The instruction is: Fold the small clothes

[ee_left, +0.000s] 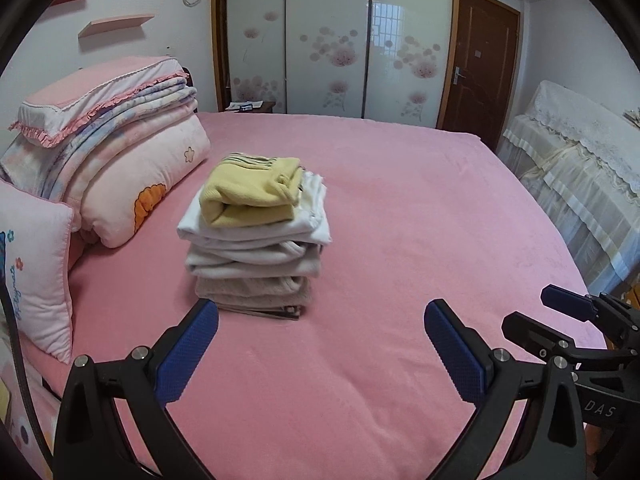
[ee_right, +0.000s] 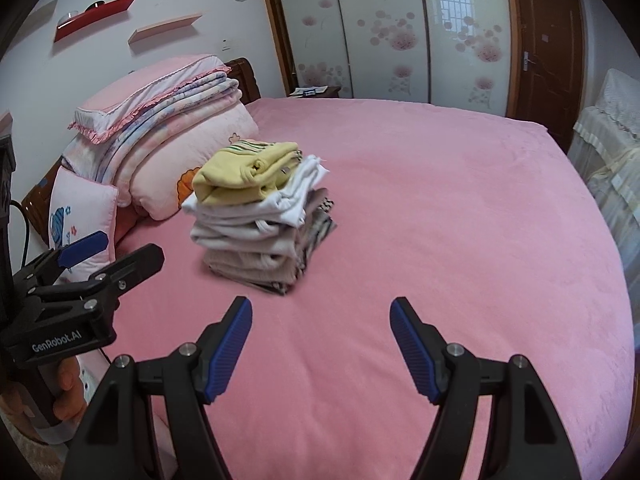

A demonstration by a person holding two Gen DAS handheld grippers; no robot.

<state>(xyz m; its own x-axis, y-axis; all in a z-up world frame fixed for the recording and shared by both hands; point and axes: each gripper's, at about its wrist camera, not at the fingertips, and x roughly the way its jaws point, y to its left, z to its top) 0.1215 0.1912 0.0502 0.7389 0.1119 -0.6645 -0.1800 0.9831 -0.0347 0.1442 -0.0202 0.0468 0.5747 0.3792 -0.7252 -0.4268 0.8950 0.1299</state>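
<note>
A stack of folded small clothes [ee_left: 256, 240] [ee_right: 260, 224] stands on the pink bed [ee_left: 400, 220] [ee_right: 440, 200]. A yellow garment [ee_left: 250, 194] [ee_right: 242, 174] lies on top, white ones under it, beige and striped ones at the bottom. My left gripper [ee_left: 320, 312] is open with nothing between its blue pads, a little short of the stack. Open and holding nothing too, my right gripper [ee_right: 320, 312] hangs over bare bed just right of the stack. Each gripper shows in the other's view, the right gripper [ee_left: 560, 312] at the right edge, the left gripper [ee_right: 116, 248] at the left.
Folded quilts and a pillow [ee_left: 108, 140] [ee_right: 160, 128] are piled at the bed's head, left of the stack, with a small pink cushion [ee_left: 32, 264] [ee_right: 80, 216] in front. A cloth-covered piece of furniture [ee_left: 580, 168] stands right of the bed. Wardrobe doors [ee_left: 328, 40] and a brown door [ee_left: 480, 64] lie beyond.
</note>
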